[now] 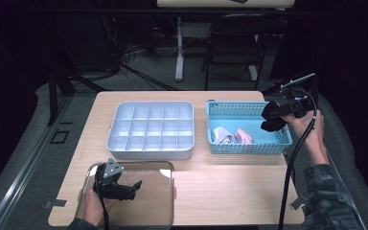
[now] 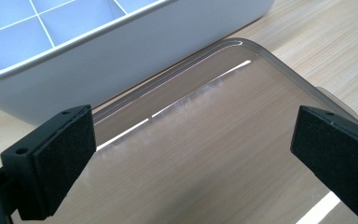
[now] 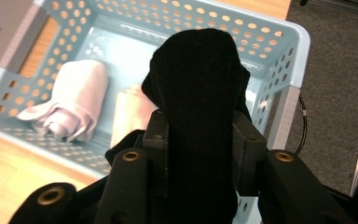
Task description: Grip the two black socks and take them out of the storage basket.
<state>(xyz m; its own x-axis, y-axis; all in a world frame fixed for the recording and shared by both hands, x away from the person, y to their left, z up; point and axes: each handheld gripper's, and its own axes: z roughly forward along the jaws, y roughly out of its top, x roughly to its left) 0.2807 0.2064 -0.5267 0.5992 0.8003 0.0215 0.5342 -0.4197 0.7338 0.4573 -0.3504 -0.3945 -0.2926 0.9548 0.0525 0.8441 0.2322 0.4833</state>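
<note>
The right hand-held gripper (image 3: 199, 140) pinches a soft, light black rolled sock (image 3: 198, 88) mid-body; the left hand-held gripper (image 2: 191, 158) gapes wide, empty.

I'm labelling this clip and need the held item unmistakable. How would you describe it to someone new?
Find the light blue perforated basket at the table's right. Above its right end, the right tongs are shut on a rolled black sock. It is dark and lifted, while the pale grey roll and pinkish roll lie inside.

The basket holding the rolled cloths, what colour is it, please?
Light blue basket, clearest in the right gripper view.
</note>
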